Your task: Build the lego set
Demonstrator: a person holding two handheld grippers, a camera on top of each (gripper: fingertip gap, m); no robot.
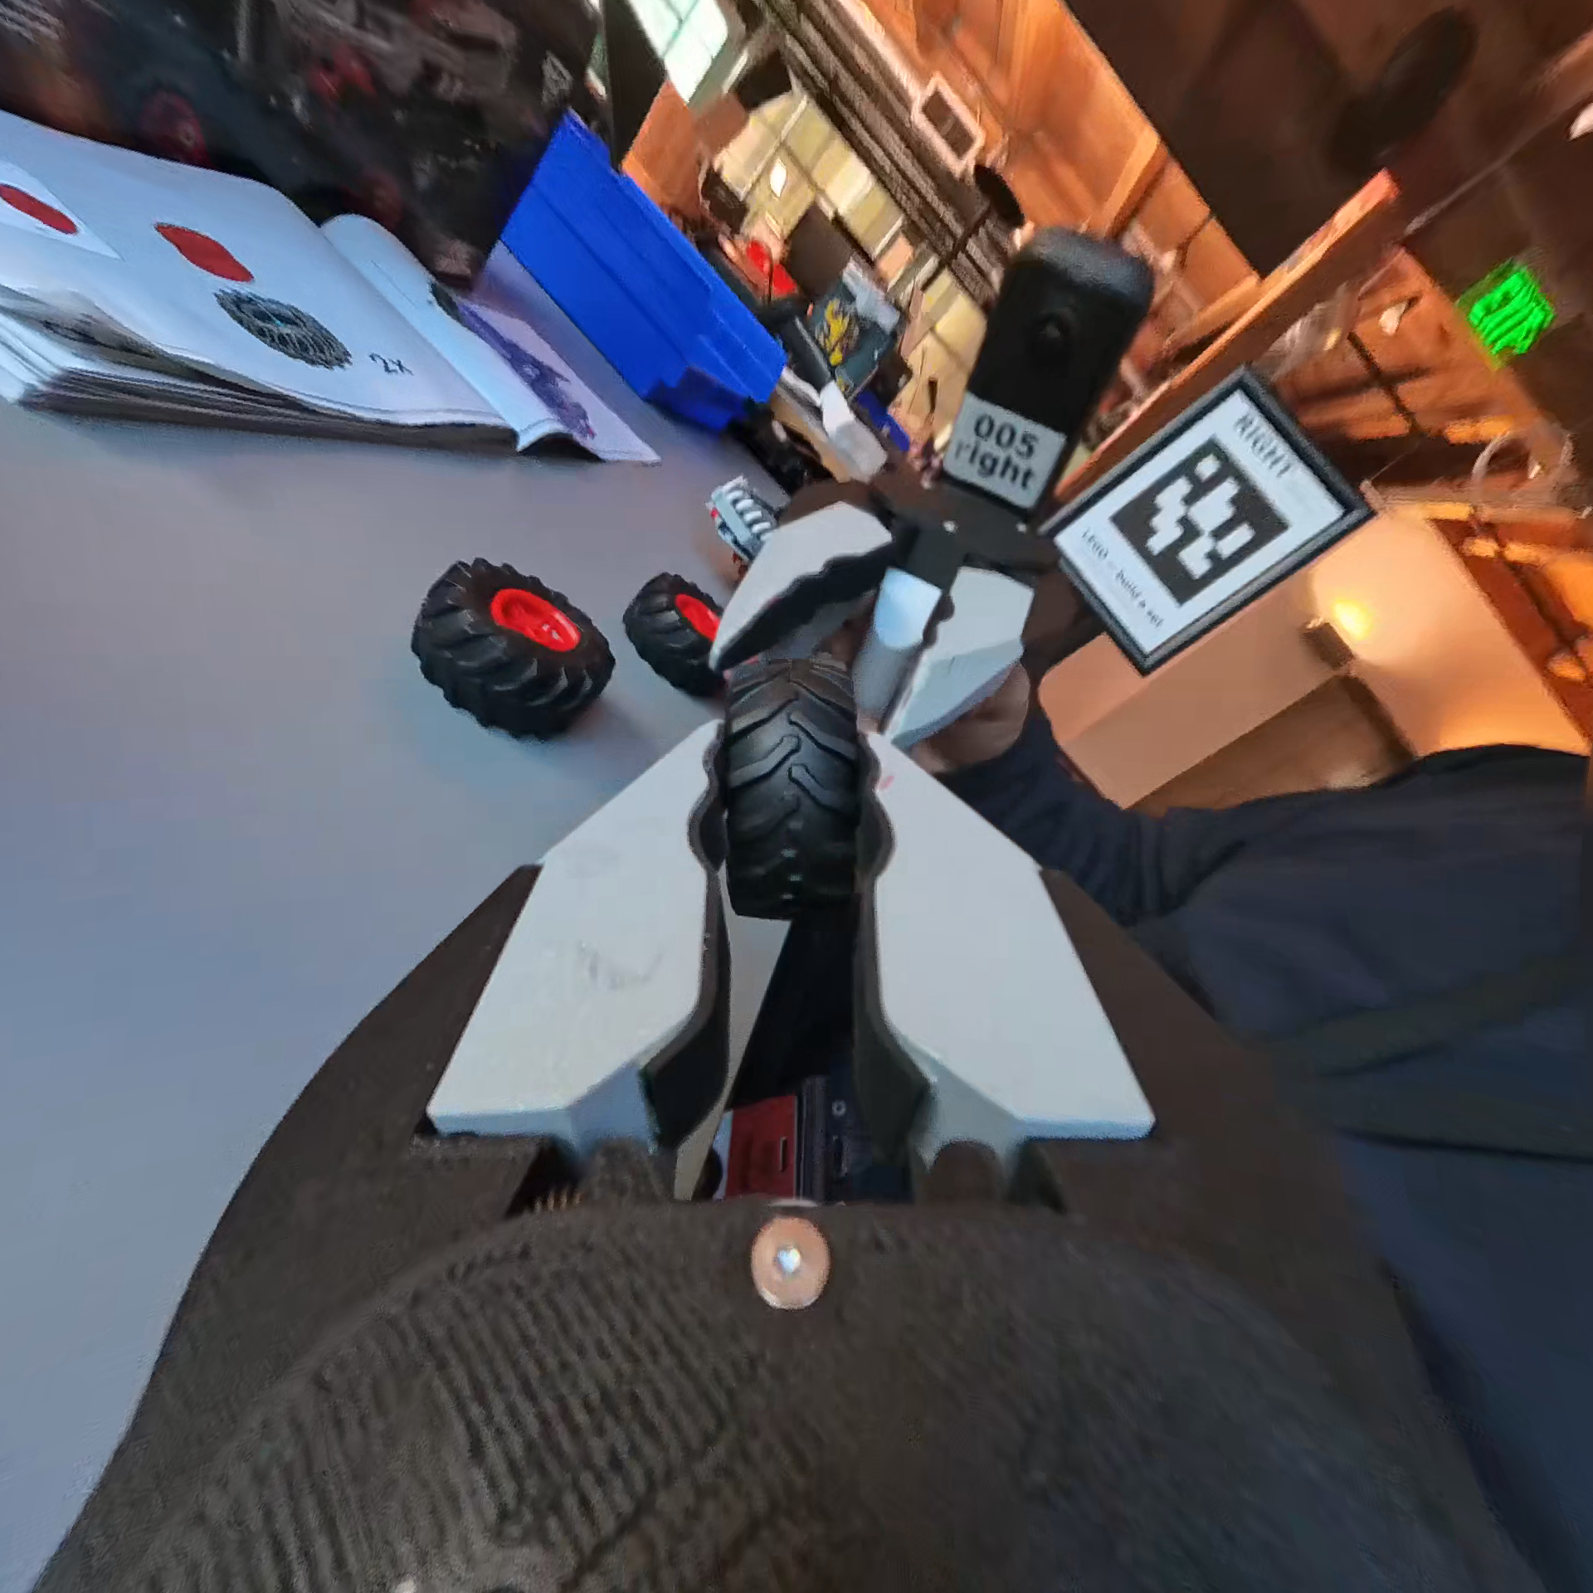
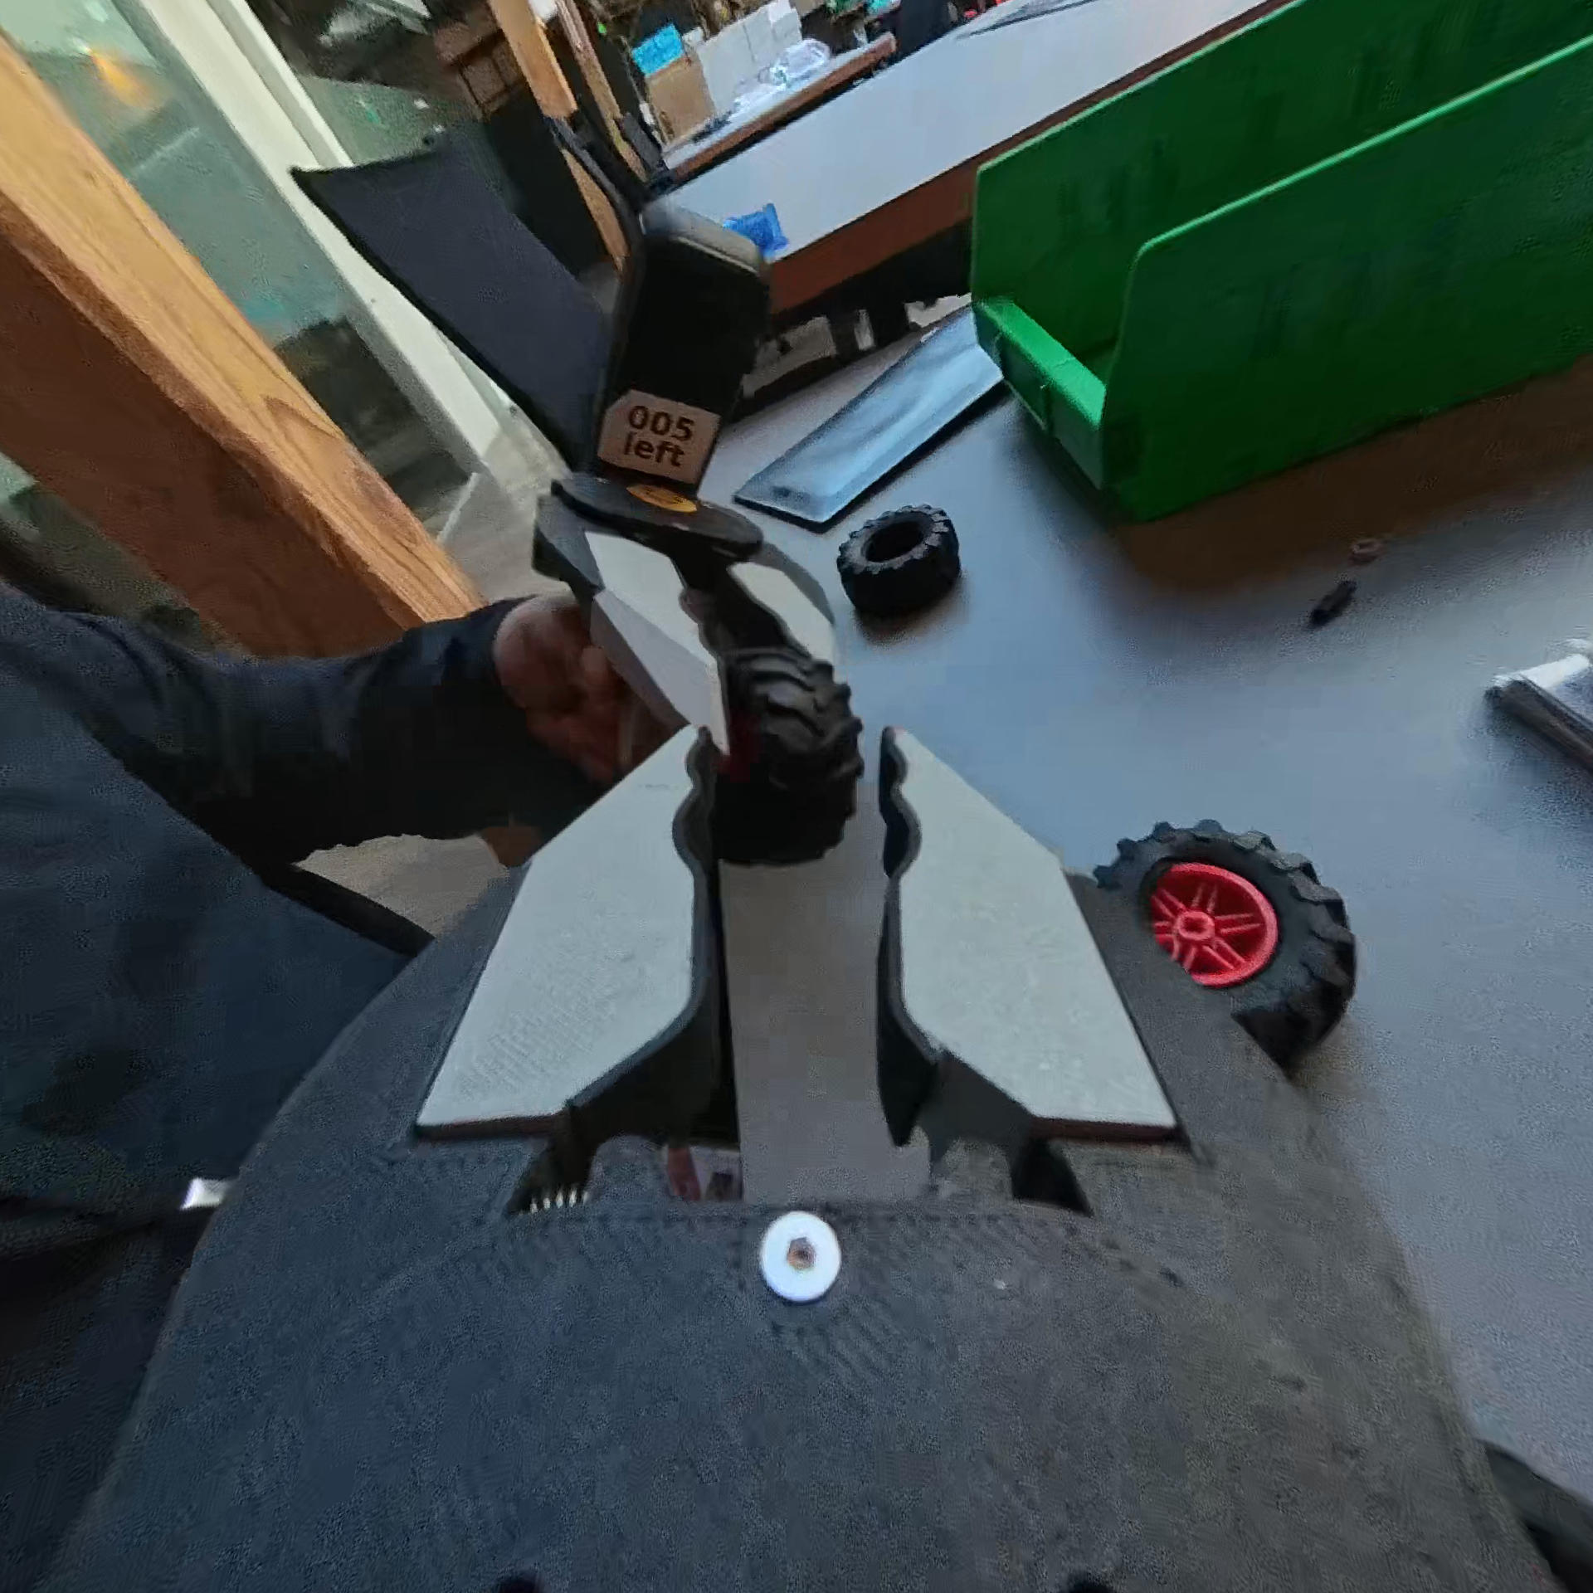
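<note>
Black rubber fills the left gripper [image 1: 789, 776]: its 2 grey fingers [image 1: 603, 948] are clenched on a knobbly tyre [image 1: 789, 802], pressing its sidewalls, and hold it clear of the grey table [image 1: 215, 776]. From the right wrist view the same tyre [image 2: 797, 759] shows a bit of red at its side, beside the left gripper's [image 2: 733, 690] finger.

Facing it, the right gripper [image 2: 797, 776] is released, jaws spread with a clear gap between them. The tyre sits at their tips; the left finger [image 2: 603, 948] is just beside it, and contact cannot be told. In the left wrist view the right gripper [image 1: 862, 655] meets the tyre's far edge, with a hand [image 1: 983, 724] behind it.

On the table lie 2 finished wheels with red hubs [image 1: 513, 646] [image 1: 677, 629], near each other, and an open booklet [image 1: 259, 327] farther back beside a blue bin [image 1: 638, 276]. The right wrist view shows 1 red-hubbed wheel [image 2: 1233, 935] by the right finger, a bare tyre [image 2: 901, 560] lying flat, a green bin [image 2: 1293, 284] and a small black peg [image 2: 1332, 601].
</note>
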